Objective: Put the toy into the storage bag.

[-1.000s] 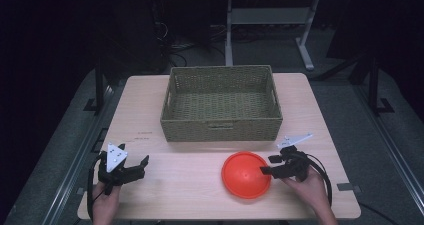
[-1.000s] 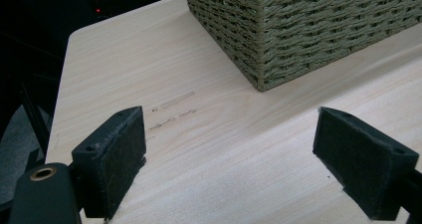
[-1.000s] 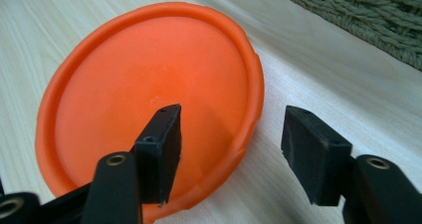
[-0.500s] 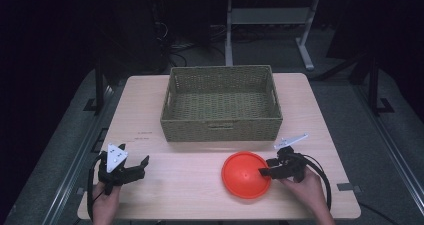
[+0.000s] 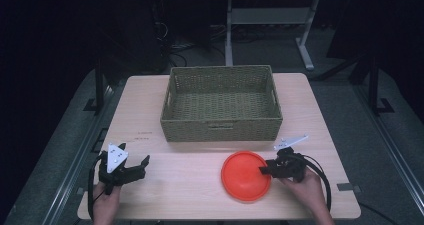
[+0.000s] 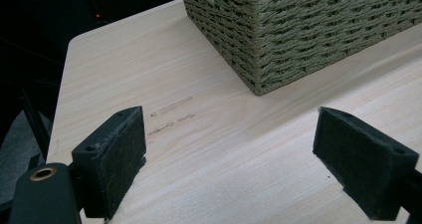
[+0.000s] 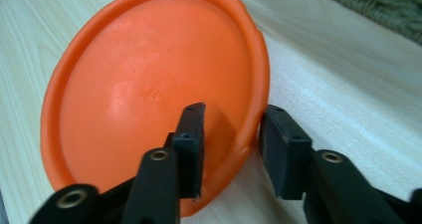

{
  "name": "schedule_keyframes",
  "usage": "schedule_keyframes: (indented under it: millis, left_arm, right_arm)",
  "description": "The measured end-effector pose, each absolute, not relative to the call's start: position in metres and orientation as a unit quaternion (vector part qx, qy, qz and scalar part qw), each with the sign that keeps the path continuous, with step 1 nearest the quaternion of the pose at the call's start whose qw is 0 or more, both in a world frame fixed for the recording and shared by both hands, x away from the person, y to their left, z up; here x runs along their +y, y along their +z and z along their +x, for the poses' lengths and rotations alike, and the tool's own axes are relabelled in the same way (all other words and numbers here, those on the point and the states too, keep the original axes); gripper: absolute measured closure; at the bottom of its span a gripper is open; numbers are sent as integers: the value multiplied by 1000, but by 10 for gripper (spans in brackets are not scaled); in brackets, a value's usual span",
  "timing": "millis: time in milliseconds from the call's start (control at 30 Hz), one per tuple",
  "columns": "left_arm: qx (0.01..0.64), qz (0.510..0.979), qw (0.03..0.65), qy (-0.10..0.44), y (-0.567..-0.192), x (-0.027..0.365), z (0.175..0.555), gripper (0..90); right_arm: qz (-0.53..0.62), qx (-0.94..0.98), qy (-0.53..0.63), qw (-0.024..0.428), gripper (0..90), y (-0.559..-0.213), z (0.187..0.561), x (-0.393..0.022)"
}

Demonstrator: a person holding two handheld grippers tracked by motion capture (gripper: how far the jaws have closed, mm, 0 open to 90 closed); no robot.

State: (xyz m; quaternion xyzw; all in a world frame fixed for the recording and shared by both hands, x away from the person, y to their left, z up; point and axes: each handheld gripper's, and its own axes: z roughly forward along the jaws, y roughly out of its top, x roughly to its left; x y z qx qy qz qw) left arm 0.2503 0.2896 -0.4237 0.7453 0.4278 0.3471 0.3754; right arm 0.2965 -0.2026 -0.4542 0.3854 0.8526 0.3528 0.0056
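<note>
Tabletop [image 5: 200, 185] of pale wood grain carries everything here, and the woven basket [image 5: 222, 105] standing at its far middle serves as the landmark for the rest. That basket is rectangular, olive-green wicker, open-topped, with a small handle slot in its near wall; in the left gripper view one of its corners [image 6: 259, 59] rises close ahead. Just in front of the basket's near right corner lies an orange plastic plate [image 5: 246, 175], round with a raised rim, flat on the wood and apart from the wicker. The right gripper [image 5: 265, 170] sits at the plate's right edge, in front of the basket's right end, held in a hand [image 5: 307, 187] with its cable looping behind. Its jaws have just been closing, and in the right gripper view [image 7: 230, 149] they stand narrow with the plate's rim [image 7: 259, 109] between them, one pad inside the dish and one outside against the edge; whether both pads already press on it I cannot tell for sure. The left gripper [image 5: 140, 167] rests well in front of the basket's left end, its jaws spread wide over bare wood [image 6: 229, 154] with nothing between the pads [image 6: 117, 149].
</note>
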Motion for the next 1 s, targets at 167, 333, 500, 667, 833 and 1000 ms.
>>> schedule_keyframes:
  millis: [167,333,500,667,833,1000]
  left_arm:
    - [428,746,375,348,-424,290,250,128]
    - [430,743,376,349,-424,291,250,129]
    - [430,742,377,350,-424,291,250,128]
    - [432,740,379,350,-424,292,250,128]
    - [435,739,378,350,-423,293,249,129]
    - [435,739,377,350,-423,293,249,129]
  right_arm:
    - [375,853,363,13,746,-442,296,-202]
    - [363,848,386,5,820,-427,295,-202]
    - [354,859,370,10,825,-414,293,-193]
    - [343,862,373,8,826,-400,291,-190]
    - [335,867,369,15,826,-388,289,-189]
    - [331,865,376,28,827,-372,286,-190]
